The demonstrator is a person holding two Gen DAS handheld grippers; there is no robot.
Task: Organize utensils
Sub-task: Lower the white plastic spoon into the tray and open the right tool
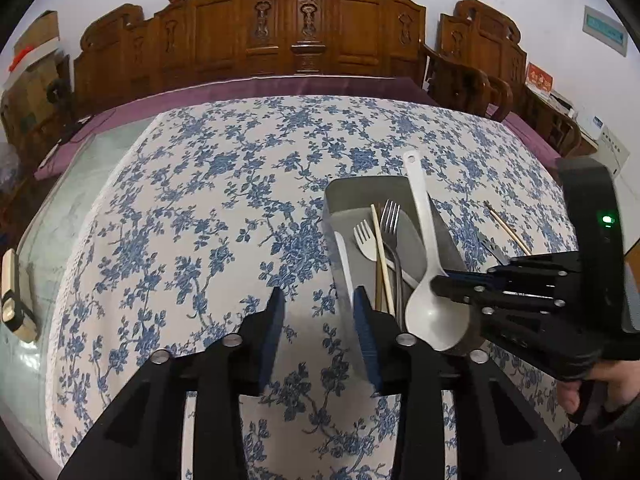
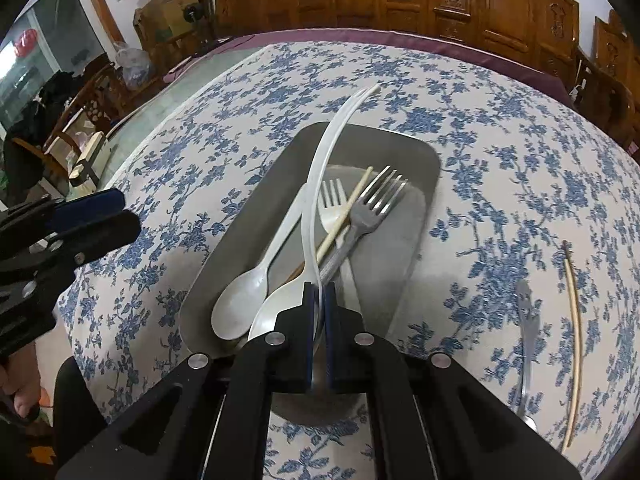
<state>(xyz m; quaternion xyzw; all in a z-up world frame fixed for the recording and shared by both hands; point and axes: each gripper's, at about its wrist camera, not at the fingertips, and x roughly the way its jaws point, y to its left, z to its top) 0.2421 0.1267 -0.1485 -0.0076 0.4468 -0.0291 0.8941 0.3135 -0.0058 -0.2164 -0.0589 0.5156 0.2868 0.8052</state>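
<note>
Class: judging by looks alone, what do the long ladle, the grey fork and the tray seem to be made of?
Long ladle: probably plastic, matte white, its thin handle bowed.
Grey fork: likely metal, with shiny, reflective tines.
Tray: uncertain, perhaps brushed metal or plastic, with a dull grey, even surface.

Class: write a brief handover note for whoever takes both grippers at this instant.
Left gripper: open, empty, beside the tray.
Right gripper: shut on the large white spoon, its bowl over the tray's near end.
Done: in the grey tray lie a small white spoon, white fork, metal fork and a chopstick.
Left: release the large spoon; a chopstick and a metal utensil remain on the tablecloth.
</note>
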